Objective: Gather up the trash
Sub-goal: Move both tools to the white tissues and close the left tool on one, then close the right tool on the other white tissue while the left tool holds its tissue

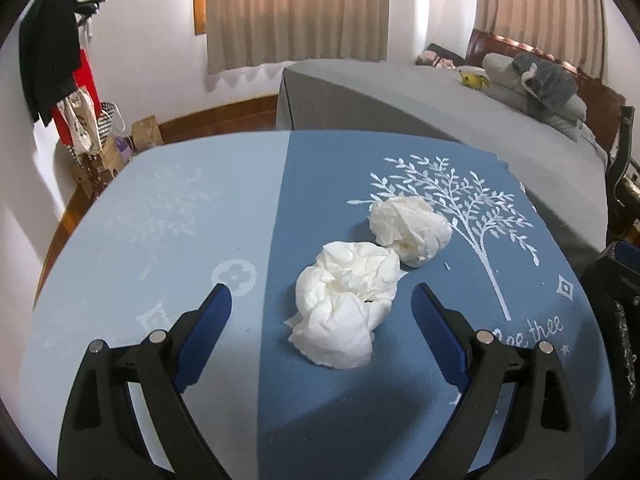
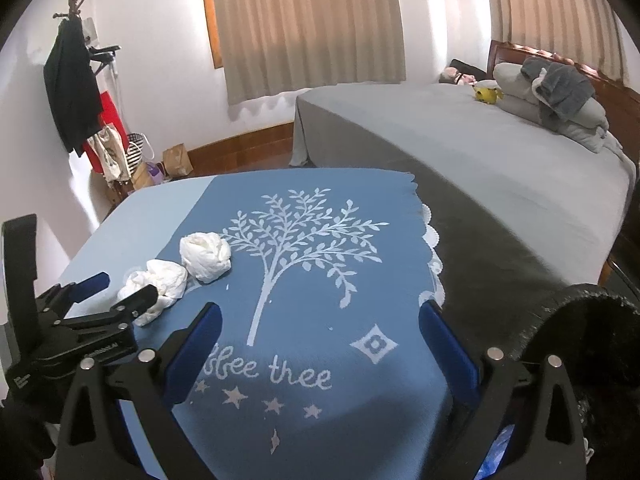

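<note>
Left wrist view: the left gripper (image 1: 322, 300) hangs low over the desk (image 1: 160, 240) with its jaws spread wide and nothing held. The near tissue wad (image 1: 344, 304) lies on the dark blue half of the cloth, right in the gap between the two blue pads but touching neither. Just beyond it and to the right, the far tissue wad (image 1: 410, 230) sits against it, at the edge of the white tree print (image 1: 472, 216). Further right, the grey bed (image 1: 440, 104) runs along behind the desk.

Over on the right wrist view, the left gripper (image 2: 120, 288) shows at the left edge, straddling the near tissue wad (image 2: 160, 280), with the far tissue wad (image 2: 206, 256) beside it. The right gripper (image 2: 320, 320) hovers over the lettering, jaws wide apart and empty. A black bag rim (image 2: 560, 308) shows at the far right.
</note>
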`<state>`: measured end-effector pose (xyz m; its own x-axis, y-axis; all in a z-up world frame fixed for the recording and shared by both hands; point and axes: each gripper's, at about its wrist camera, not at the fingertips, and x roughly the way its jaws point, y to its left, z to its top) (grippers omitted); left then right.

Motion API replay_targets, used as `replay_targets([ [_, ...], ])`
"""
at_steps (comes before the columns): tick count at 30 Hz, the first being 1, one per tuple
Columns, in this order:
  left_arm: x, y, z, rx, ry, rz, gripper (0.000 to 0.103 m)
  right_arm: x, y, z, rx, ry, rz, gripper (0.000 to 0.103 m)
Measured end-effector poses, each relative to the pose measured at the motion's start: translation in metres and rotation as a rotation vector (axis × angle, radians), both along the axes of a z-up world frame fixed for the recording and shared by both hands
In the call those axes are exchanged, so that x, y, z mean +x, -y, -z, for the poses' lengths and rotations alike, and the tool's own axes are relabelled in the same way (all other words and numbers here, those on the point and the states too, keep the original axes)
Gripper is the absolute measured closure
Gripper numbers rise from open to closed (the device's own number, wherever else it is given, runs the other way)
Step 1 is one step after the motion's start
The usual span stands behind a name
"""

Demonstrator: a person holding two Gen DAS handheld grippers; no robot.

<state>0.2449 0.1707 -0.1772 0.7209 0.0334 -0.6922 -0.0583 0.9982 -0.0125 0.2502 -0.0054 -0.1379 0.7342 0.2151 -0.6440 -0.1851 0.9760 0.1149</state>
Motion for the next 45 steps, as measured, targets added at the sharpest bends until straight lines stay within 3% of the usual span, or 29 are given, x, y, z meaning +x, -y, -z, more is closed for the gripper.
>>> replay_targets([
  [6, 0.012, 0.003, 0.011, -0.013, -0.061, 0.018, 0.021, 0.006, 0.001, 0.003, -0.001, -0.007, 0.005, 0.006],
  [10, 0.018, 0.001, 0.018, -0.031, -0.109, 0.032, 0.036, 0.008, 0.001, 0.005, 0.001, -0.012, 0.008, 0.006],
  [12, 0.017, 0.001, 0.017, -0.039, -0.107, 0.04, 0.043, 0.008, 0.0, 0.006, 0.0, -0.014, 0.007, 0.006],
  [14, 0.015, 0.003, 0.017, -0.038, -0.1, 0.055, 0.056, 0.009, 0.0, 0.007, 0.0, -0.018, 0.007, 0.006],
  [17, 0.014, 0.004, 0.014, -0.038, -0.085, 0.061, 0.063, 0.01, -0.002, 0.007, 0.001, -0.022, 0.005, 0.006],
  [25, 0.006, -0.012, -0.005, -0.02, -0.014, -0.001, 0.064, 0.016, -0.016, 0.004, 0.004, -0.016, -0.018, 0.006],
  [40, 0.011, -0.079, -0.009, -0.011, -0.009, -0.147, 0.064, 0.06, -0.083, 0.007, 0.012, -0.032, -0.079, 0.006],
  [45, 0.013, -0.089, -0.009, -0.016, -0.008, -0.172, 0.064, 0.073, -0.101, 0.015, 0.007, -0.067, -0.1, 0.01],
])
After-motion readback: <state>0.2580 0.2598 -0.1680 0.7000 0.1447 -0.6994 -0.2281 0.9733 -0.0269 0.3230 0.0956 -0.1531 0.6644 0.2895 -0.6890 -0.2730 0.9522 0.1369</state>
